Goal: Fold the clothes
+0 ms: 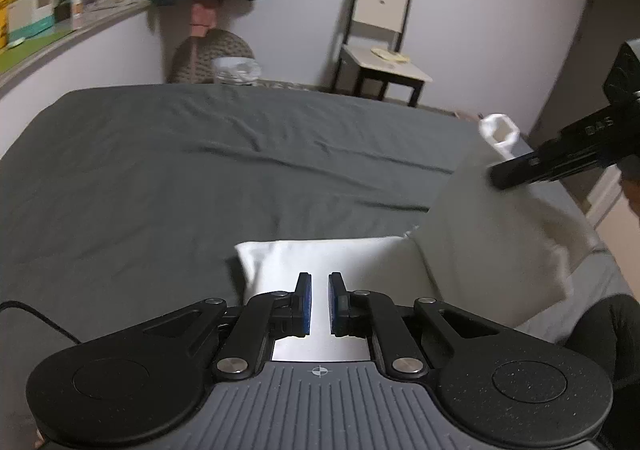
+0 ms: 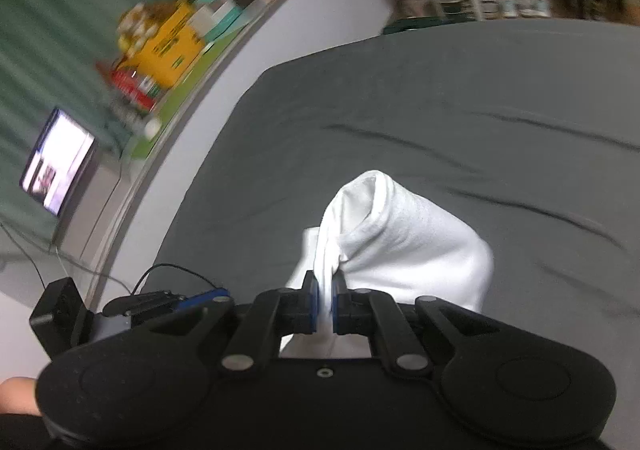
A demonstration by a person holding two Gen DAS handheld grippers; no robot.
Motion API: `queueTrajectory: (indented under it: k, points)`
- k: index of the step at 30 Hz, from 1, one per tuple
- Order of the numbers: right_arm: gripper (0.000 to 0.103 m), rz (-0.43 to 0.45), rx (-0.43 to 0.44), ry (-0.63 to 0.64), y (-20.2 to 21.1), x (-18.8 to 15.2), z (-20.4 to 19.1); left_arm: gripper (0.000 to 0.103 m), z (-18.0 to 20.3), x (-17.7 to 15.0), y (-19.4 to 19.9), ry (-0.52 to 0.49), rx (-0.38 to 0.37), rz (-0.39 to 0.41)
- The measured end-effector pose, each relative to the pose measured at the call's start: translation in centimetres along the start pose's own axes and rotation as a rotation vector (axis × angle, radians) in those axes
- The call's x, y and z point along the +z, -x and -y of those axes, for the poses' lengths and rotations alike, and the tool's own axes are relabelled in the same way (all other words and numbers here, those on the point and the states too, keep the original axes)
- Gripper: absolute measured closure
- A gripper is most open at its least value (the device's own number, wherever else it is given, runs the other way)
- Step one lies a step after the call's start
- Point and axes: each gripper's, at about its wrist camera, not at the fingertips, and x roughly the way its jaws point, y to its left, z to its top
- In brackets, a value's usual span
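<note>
Left wrist view first: the left tongs [image 1: 319,304] sit low over the near end of the white garment [image 1: 320,254], which lies flat on the dark grey bed [image 1: 200,178] straight ahead of the tips; the blue pads [image 1: 306,304] are drawn nearly together with just a thin gap, and white cloth shows through and under that gap, though I can't tell if any of it is really pinched; off to the right the same garment rises up in a big blurred sheet to the right tongs [image 1: 498,180], which come in from the right edge and hold its upper end, so the cloth's long axis runs from the left tips out and up to the right; there's some embossed lettering on the right tool's black body, but too smeared to read for sure.

Right wrist view: the right tongs [image 2: 325,300] are clamped on a bunched fold of the white garment [image 2: 400,234]; the cloth bulges ahead and to the right of the tips, over the bed [image 2: 440,98]; the left tool [image 2: 120,308] is low on the left; my guess is this edge gets carried across towards the left tongs; the yellow box [image 2: 172,46] on the ledge has print, too blurred to read.
</note>
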Motion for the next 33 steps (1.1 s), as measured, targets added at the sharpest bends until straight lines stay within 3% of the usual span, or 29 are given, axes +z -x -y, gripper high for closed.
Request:
queueTrajectory:
  k: [7,16,19,20,23,27,31,33]
  points:
    - [0.096,-0.097,-0.004,-0.001,-10.2,0.4,-2.5,0.095,-2.6,-1.1,-0.7,0.05,-0.002,0.0]
    - [0.096,-0.167,-0.034,-0.099,-20.2,-1.6,0.1,0.095,-6.0,-2.0,-2.1,0.172,0.052,-0.014]
    - [0.096,-0.154,0.001,-0.157,-21.0,-2.4,1.4,0.095,-5.6,-2.3,-3.0,0.146,0.032,-0.034]
    - [0.091,-0.146,0.022,-0.151,-20.9,-2.6,1.5,0.095,-5.2,-2.3,-3.3,0.124,0.008,-0.039]
    - [0.05,-0.121,0.134,-0.121,-19.7,-3.2,1.7,0.095,-4.1,-2.5,-4.1,0.044,-0.032,-0.049]
    - [0.05,-0.038,0.181,-0.011,-16.2,-4.2,1.3,0.095,-2.9,-2.5,-4.7,-0.073,0.107,-0.042]
    - [0.053,0.018,0.141,0.188,-13.4,-6.6,0.8,0.095,-5.7,-2.0,-4.5,0.113,0.189,0.001]
    - [0.058,0.015,0.075,0.323,-13.0,-8.7,0.2,0.095,-7.0,-2.0,-4.5,0.203,0.22,0.024]
